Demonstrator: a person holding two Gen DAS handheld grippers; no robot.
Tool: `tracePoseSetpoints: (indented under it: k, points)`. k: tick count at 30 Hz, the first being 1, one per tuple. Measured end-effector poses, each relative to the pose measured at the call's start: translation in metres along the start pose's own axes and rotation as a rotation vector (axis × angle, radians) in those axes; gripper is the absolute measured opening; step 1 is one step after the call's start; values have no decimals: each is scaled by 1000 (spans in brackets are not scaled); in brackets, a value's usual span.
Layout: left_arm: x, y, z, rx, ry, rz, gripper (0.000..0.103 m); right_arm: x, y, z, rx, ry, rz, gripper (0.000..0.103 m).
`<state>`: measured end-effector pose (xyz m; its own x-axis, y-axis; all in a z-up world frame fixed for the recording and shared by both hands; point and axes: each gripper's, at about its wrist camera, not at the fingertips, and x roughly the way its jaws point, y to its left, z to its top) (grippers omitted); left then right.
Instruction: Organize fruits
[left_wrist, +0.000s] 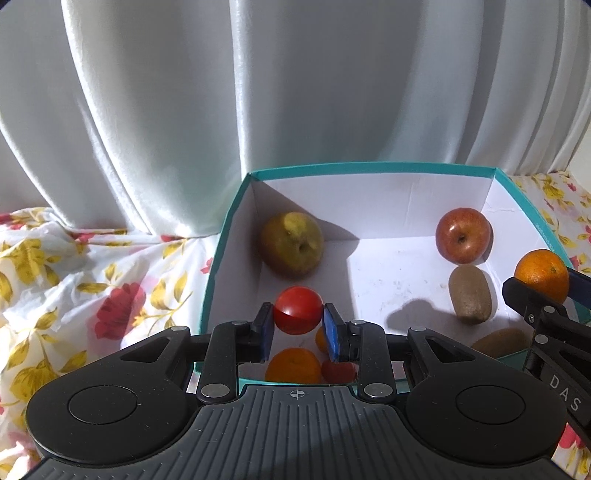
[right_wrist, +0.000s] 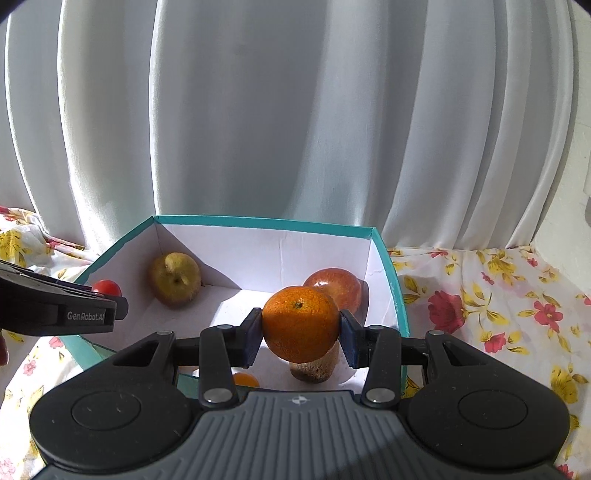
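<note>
A teal box (left_wrist: 369, 167) with a white inside holds a yellow-green pear (left_wrist: 291, 245), a red apple (left_wrist: 463, 235), two kiwis (left_wrist: 470, 294) and, near its front wall, an orange (left_wrist: 293, 365). My left gripper (left_wrist: 298, 325) is shut on a small red tomato (left_wrist: 297, 309) above the box's front left part. My right gripper (right_wrist: 301, 334) is shut on an orange (right_wrist: 300, 323) above the box's front right part, over a kiwi (right_wrist: 314, 365). The right gripper with its orange (left_wrist: 543, 275) also shows in the left wrist view.
The box (right_wrist: 266, 222) stands on a white cloth with red and yellow flowers (left_wrist: 92, 295) that spreads left and right of it (right_wrist: 480, 302). A white pleated curtain (left_wrist: 295, 81) hangs right behind the box. The left gripper's body (right_wrist: 55, 310) reaches in from the left.
</note>
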<state>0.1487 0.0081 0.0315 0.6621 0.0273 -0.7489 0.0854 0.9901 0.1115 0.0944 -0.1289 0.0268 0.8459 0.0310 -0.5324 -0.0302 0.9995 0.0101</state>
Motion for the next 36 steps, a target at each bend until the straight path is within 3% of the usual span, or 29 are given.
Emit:
tracePoseSetpoints:
  k: [16, 21, 23, 24, 26, 27, 32, 36]
  points:
    - [20, -8, -5, 26, 59, -1, 32, 15, 4, 0, -16, 55, -8, 43]
    - [20, -12, -6, 45, 48, -21, 37, 16, 5, 0, -23, 48, -20, 45]
    - [19, -14, -5, 52, 41, -10, 45, 13, 6, 1, -35, 29, -40, 64]
    - [17, -14, -5, 55, 38, -10, 47, 12, 6, 1, -39, 21, -52, 68]
    - [14, -12, -4, 47, 36, -11, 68, 9, 5, 2, -35, 15, -58, 73]
    - [12, -10, -4, 42, 32, -9, 72, 8, 3, 2, -24, 15, -57, 76]
    - [-5, -9, -11, 56, -18, 8, 80, -2, 2, -1, -22, 13, -68, 99]
    - [-28, -13, -19, 96, -81, 63, 86, -15, 5, -3, -44, 25, -60, 103]
